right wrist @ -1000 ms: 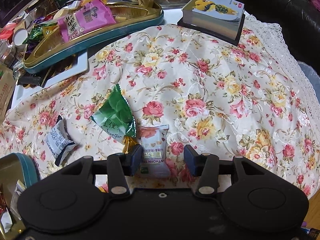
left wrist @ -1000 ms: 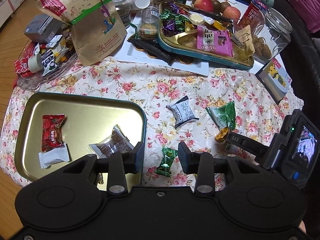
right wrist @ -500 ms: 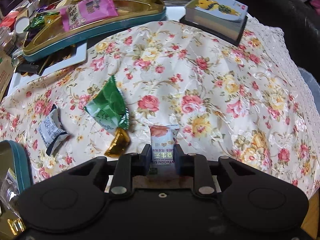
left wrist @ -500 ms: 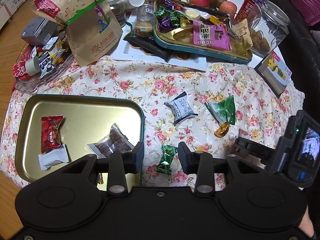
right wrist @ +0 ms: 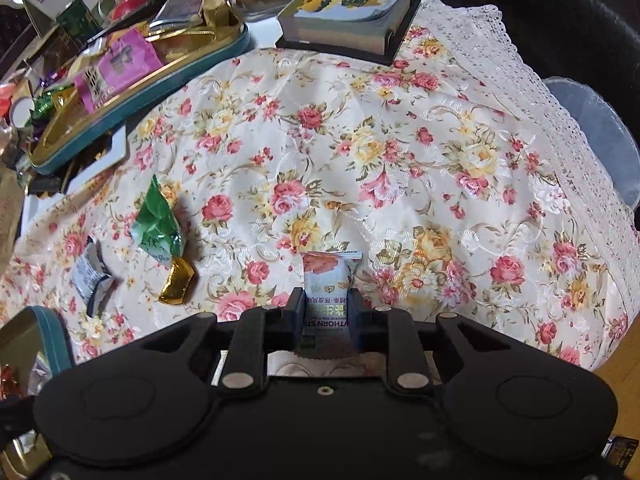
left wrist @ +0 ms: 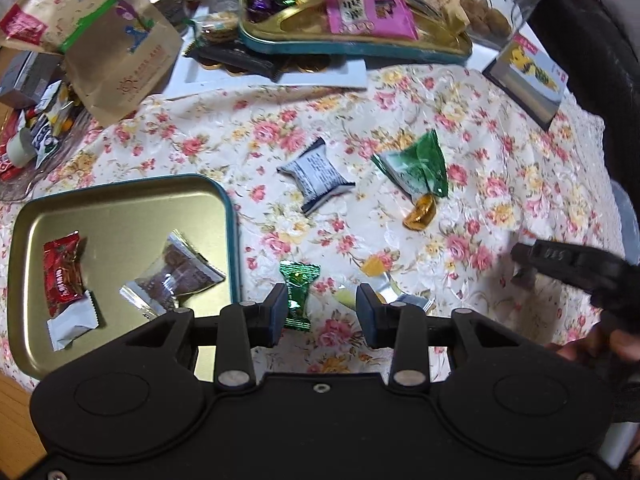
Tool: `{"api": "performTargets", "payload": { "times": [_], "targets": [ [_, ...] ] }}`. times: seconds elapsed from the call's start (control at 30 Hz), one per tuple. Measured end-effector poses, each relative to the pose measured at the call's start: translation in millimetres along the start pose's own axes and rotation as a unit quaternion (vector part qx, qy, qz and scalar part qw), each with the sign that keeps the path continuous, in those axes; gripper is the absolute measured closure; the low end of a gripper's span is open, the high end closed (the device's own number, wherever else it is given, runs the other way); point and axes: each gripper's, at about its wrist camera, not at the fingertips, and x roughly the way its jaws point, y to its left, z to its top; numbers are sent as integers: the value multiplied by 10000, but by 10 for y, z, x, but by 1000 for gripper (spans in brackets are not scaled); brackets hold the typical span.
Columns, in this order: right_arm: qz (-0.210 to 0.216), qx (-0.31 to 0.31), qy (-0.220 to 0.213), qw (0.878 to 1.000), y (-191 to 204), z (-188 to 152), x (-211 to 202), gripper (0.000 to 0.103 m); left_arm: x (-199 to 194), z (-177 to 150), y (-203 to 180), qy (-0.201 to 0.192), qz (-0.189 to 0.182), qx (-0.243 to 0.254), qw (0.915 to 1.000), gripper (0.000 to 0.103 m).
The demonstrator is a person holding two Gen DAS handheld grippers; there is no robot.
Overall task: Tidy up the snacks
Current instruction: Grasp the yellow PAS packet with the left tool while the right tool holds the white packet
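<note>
Pale-blue snack packet (right wrist: 328,280) pinched by right hand-held gripper (right wrist: 326,322), left hand-held gripper (left wrist: 322,310) spread over green candy (left wrist: 298,294)

Soft, even indoor light — fisheye-bent edges, slight motion blur throughout.

Matt black plastic grippers (left wrist: 322,310). Glossy brass-toned metal tray (left wrist: 120,216). Shiny satin floral cloth (right wrist: 360,152), lace edge. Crinkled foil wrappers: green candy (left wrist: 298,294), gold sweet (right wrist: 176,282).
</note>
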Motion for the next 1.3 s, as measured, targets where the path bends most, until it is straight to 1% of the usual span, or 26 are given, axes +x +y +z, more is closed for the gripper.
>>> {"api": "performTargets", "payload": {
  "times": [0.1, 0.27, 0.47, 0.6, 0.7, 0.87, 1.03, 1.07, 1.1, 1.3],
  "targets": [
    [178, 42, -109, 9998, -33, 29, -116, 80, 104, -25, -93, 108, 35, 109, 9999, 56],
    [476, 19, -267, 9985, -43, 82, -271, 80, 286, -38, -188, 370, -160, -16, 9992, 56],
    [524, -33, -356, 9980, -43, 99, -340, 81, 433, -53, -300, 482, -183, -108, 9986, 56],
    [559, -14, -370, 9977, -59, 98, -359, 81, 512, -27, -303, 544, -401, -394, 9969, 56],
    [616, -26, -372, 9974, -59, 92, -375, 81, 540, -4, -315, 539, -470, -550, 9959, 56],
    [678, -64, -403, 9969, -50, 81, -403, 81, 597, 17, -344, 506, -364, -651, 9959, 56],
    [708, -84, -424, 9966, -66, 78, -422, 81, 726, -18, -414, 653, -256, -545, 9960, 55],
    [708, -75, -427, 9965, -70, 80, -424, 81, 735, -25, -430, 630, -197, -509, 9965, 51],
    [709, -62, -432, 9965, -76, 82, -426, 81, 735, -29, -446, 598, -146, -483, 9969, 50],
    [725, -61, -458, 9963, -79, 79, -443, 81, 723, -8, -493, 488, -179, -509, 9973, 50]
  ]
}}
